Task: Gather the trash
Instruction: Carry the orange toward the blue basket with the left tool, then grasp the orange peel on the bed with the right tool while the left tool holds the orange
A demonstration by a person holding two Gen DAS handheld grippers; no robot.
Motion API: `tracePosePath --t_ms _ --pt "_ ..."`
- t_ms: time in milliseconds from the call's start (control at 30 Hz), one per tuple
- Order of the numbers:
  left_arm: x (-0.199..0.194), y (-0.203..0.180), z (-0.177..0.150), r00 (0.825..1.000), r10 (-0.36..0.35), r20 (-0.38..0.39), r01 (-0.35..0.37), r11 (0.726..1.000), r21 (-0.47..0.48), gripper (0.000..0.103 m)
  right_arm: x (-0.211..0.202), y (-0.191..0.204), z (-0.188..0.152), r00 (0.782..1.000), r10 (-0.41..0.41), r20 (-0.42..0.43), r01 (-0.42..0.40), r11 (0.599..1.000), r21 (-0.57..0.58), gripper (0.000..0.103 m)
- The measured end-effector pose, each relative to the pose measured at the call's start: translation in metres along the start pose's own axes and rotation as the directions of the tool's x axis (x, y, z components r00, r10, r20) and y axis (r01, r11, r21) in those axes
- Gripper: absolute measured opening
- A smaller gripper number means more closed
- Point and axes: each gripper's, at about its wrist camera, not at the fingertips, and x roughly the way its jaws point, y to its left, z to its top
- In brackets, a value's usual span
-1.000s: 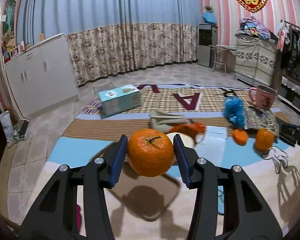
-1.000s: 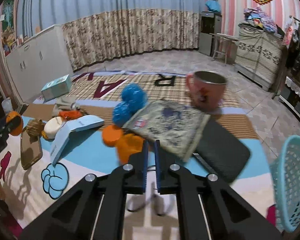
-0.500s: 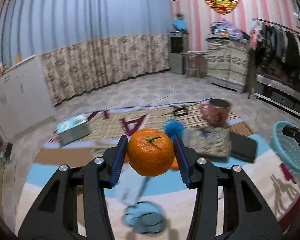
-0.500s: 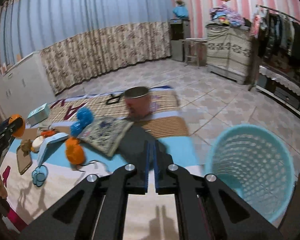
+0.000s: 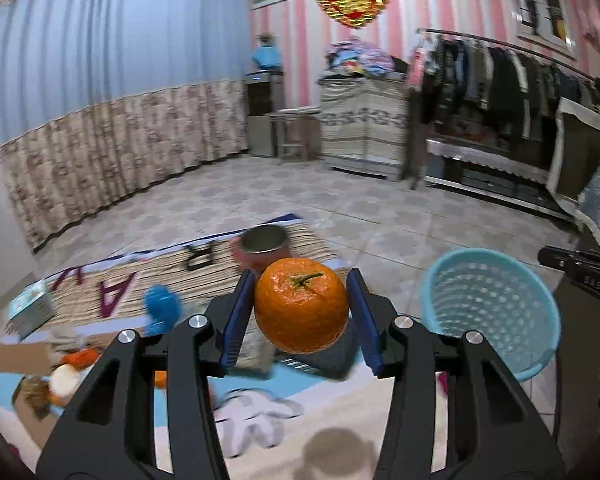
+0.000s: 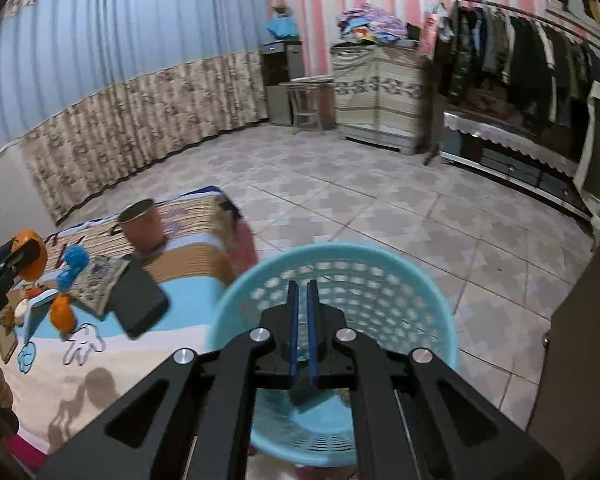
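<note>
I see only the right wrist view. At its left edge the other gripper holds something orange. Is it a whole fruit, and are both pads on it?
Observer: Yes, it is a whole round orange mandarin with a green stem. The left gripper presses one blue pad on each side of it.
Operator: Is it above the basket?
Observer: Not yet. In the left wrist view the light blue perforated plastic basket stands to the right of the mandarin, not below it.
Operator: Is something on the mat hidden from me?
Observer: Yes, a teal rectangular box lies at the left edge of the patterned floor mat.
</note>
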Motion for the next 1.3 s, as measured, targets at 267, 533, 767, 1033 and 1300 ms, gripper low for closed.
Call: tracePosePath --t_ms 267,533,767,1033,1300 --pt "0.033 -0.065 0.002 0.990 -0.138 -0.039 0.139 0.989 0.050 0.046 0.013 -0.031 -0.005 1.000 -0.013 -0.015 0.013 0.999 0.032 0.004" --pt "0.038 -0.058 -0.006 0.990 -0.133 -0.047 0.133 0.991 0.003 0.046 0.025 -0.016 -0.021 0.998 0.051 -0.032 -0.050 0.999 0.015 0.005" --pt "0.005 0.040 -0.028 0.997 0.017 -0.069 -0.021 0.998 -0.053 0.046 0.038 0.061 -0.026 0.991 0.127 -0.039 -0.128 0.991 -0.028 0.013" --pt "-0.041 0.180 -0.058 0.964 0.241 -0.112 -0.252 0.962 -0.101 0.046 0.039 0.202 -0.038 0.964 0.257 -0.064 -0.264 0.954 -0.145 0.070" --pt "-0.060 0.247 -0.076 0.944 0.301 -0.135 -0.320 0.935 -0.152 0.046 0.061 0.328 -0.080 0.948 0.274 -0.161 -0.311 0.903 -0.295 0.077"
